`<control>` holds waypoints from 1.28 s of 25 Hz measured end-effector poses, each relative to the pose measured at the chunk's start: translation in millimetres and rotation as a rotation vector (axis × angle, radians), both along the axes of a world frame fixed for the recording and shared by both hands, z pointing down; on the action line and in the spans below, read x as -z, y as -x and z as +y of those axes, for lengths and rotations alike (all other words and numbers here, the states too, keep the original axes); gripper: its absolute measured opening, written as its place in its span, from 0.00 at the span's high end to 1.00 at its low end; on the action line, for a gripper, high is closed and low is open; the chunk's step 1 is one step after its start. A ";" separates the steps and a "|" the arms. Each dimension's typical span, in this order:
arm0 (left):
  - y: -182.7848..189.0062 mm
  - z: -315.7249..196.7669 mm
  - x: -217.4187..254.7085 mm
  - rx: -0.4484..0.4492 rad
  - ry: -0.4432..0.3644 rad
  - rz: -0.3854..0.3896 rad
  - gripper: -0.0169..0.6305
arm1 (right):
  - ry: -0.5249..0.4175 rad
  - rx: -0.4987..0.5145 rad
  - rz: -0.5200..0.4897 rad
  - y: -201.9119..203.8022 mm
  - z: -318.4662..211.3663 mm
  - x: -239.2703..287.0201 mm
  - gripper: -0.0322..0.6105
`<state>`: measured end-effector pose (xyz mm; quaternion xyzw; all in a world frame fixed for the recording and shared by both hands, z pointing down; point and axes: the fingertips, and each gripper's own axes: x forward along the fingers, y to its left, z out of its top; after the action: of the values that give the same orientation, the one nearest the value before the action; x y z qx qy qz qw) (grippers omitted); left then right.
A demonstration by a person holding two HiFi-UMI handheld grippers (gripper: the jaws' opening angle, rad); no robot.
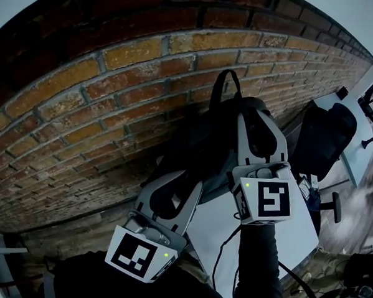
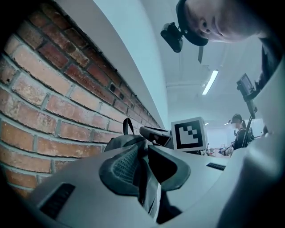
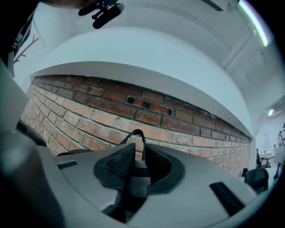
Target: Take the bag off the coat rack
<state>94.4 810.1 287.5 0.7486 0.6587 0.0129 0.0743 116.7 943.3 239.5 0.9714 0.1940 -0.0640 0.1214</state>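
brick wall point(image 1: 82, 109) fills the left and top of the head view. the black bag point(image 1: 199, 146) sits against it at centre, and no view shows you the coat rack or a hook. at lower left, your left gripper point(image 2: 144, 153) is narrowed onto a grey strap point(image 2: 152, 191). its pads seem to press the strap, likely to take the bag's weight. further right, your right gripper point(image 3: 136, 156) is clamped on the webbing point(image 3: 133, 173) just below the carry loop point(image 3: 136, 132), probably so you can lift that loop clear.
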 end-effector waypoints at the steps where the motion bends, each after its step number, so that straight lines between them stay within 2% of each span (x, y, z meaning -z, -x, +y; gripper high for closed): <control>1: 1.6 0.2 0.1 -0.002 0.000 0.002 0.85 | -0.001 -0.003 0.003 4.8 -1.5 1.7 0.84; 8: 20.7 -0.1 -5.2 -0.046 -0.012 0.008 0.85 | -0.097 -0.008 0.066 47.9 -30.8 -21.2 0.84; 13: 30.7 -5.3 -15.7 -0.070 -0.024 0.015 0.85 | -0.232 -0.018 0.009 72.7 -52.2 -70.8 0.84; 16: 32.6 -5.2 -19.9 -0.081 -0.018 0.011 0.86 | -0.275 -0.006 -0.013 76.9 -64.7 -87.6 0.86; 20: 28.7 -15.9 -23.0 -0.083 -0.029 0.007 0.94 | -0.233 0.016 0.010 73.7 -86.7 -90.2 0.92; 25: 45.9 -21.1 -14.8 -0.101 -0.009 0.012 0.96 | -0.196 0.014 -0.063 95.3 -110.3 -84.5 0.94; 32: 85.4 -40.1 1.6 -0.148 0.063 0.053 0.96 | -0.230 -0.029 0.040 137.3 -139.7 -59.8 0.94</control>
<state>9.0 770.0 285.8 0.6952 0.7141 -0.0223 0.0794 -20.6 803.6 299.4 0.9744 0.2167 -0.0590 0.0062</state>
